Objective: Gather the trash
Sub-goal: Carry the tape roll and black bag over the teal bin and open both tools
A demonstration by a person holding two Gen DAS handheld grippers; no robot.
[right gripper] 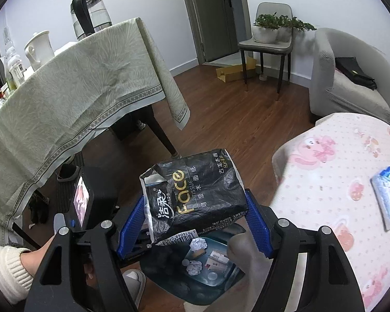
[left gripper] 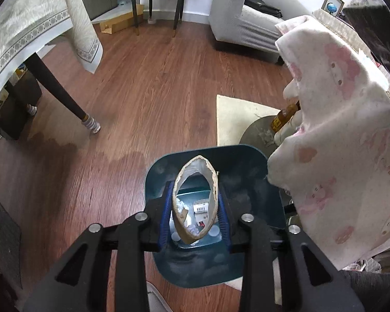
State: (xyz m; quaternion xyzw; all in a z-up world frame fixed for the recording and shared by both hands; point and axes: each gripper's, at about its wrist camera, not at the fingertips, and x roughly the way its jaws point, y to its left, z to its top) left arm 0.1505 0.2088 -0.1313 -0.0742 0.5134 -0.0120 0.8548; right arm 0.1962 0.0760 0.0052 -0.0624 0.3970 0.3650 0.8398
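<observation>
My left gripper (left gripper: 195,213) is shut on a squashed cardboard tube (left gripper: 195,197), held right above the dark blue trash bin (left gripper: 247,171) on the floor. The bin holds crumpled paper, small boxes and caps. My right gripper (right gripper: 195,218) is shut on a crumpled black tissue packet (right gripper: 195,195), above the same bin (right gripper: 169,273). The left gripper's body with its small screen (right gripper: 82,202) shows at the left of the right wrist view.
A small table with a pink patterned cloth (right gripper: 338,195) stands right of the bin and carries a blue packet (right gripper: 388,197). A dining table with a green cloth (right gripper: 65,98) is on the left. A chair (right gripper: 267,41) and a grey sofa (right gripper: 351,78) stand behind.
</observation>
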